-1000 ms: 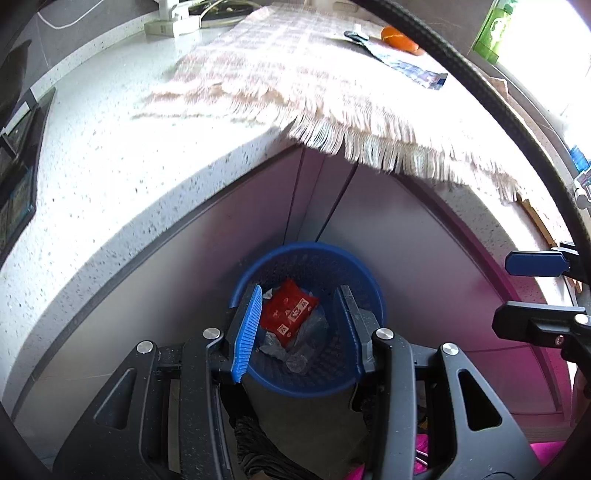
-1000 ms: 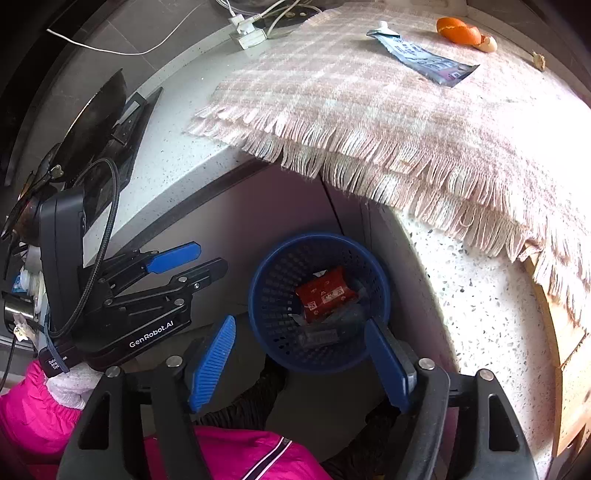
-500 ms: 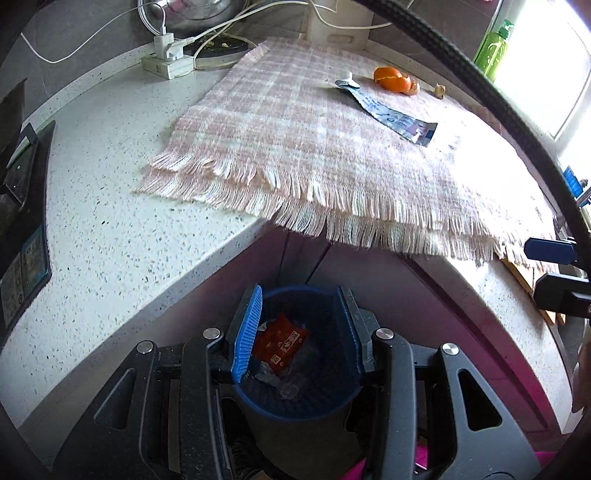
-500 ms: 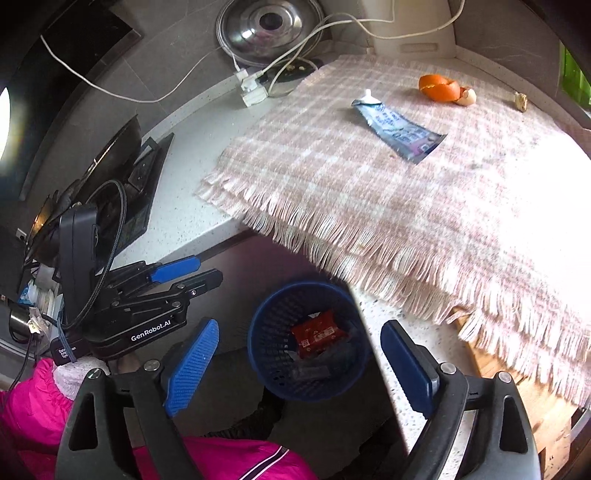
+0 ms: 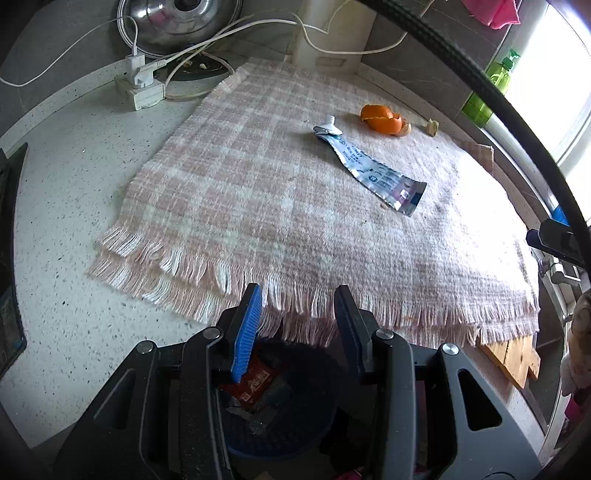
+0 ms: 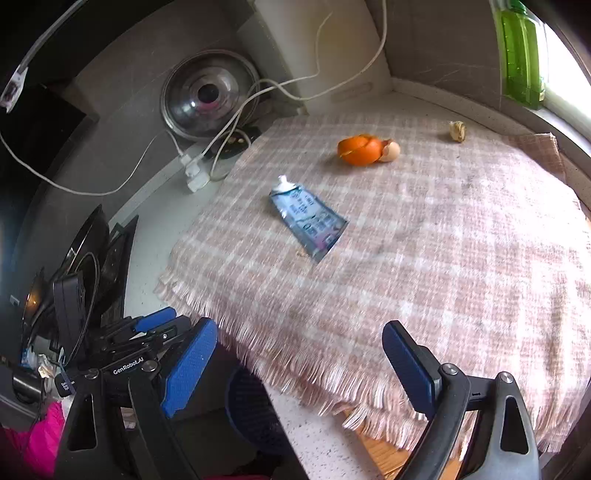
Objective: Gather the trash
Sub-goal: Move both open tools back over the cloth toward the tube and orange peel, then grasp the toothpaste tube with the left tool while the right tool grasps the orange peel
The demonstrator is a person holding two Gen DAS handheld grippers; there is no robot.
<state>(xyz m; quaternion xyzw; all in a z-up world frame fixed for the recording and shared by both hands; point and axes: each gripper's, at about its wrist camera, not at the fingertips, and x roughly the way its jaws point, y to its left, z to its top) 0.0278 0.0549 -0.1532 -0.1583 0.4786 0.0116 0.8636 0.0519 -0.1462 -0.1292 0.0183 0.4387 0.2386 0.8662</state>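
Note:
A flattened blue tube (image 5: 373,171) (image 6: 308,219) lies on the pink checked cloth (image 5: 280,206) (image 6: 424,258). An orange peel (image 5: 382,118) (image 6: 360,148) and a small scrap (image 5: 430,126) (image 6: 457,131) lie farther back. A blue bin (image 5: 280,413) (image 6: 255,410) with a red wrapper (image 5: 253,380) stands below the counter edge. My left gripper (image 5: 297,314) is open and empty over the bin, at the cloth fringe. My right gripper (image 6: 295,354) is wide open and empty above the cloth's front edge. The left gripper also shows in the right wrist view (image 6: 147,328).
A white power strip with cables (image 5: 142,88) (image 6: 194,173) and a steel lid (image 5: 177,18) (image 6: 208,96) sit at the back. A green bottle (image 5: 487,92) (image 6: 519,51) stands by the window. A black stove (image 5: 9,258) is at the left. A wooden board (image 5: 513,354) lies under the cloth's right corner.
Both grippers have risen from over the bin to counter height and moved toward the cloth. The trash on the cloth is now closer. Both stay open and empty.

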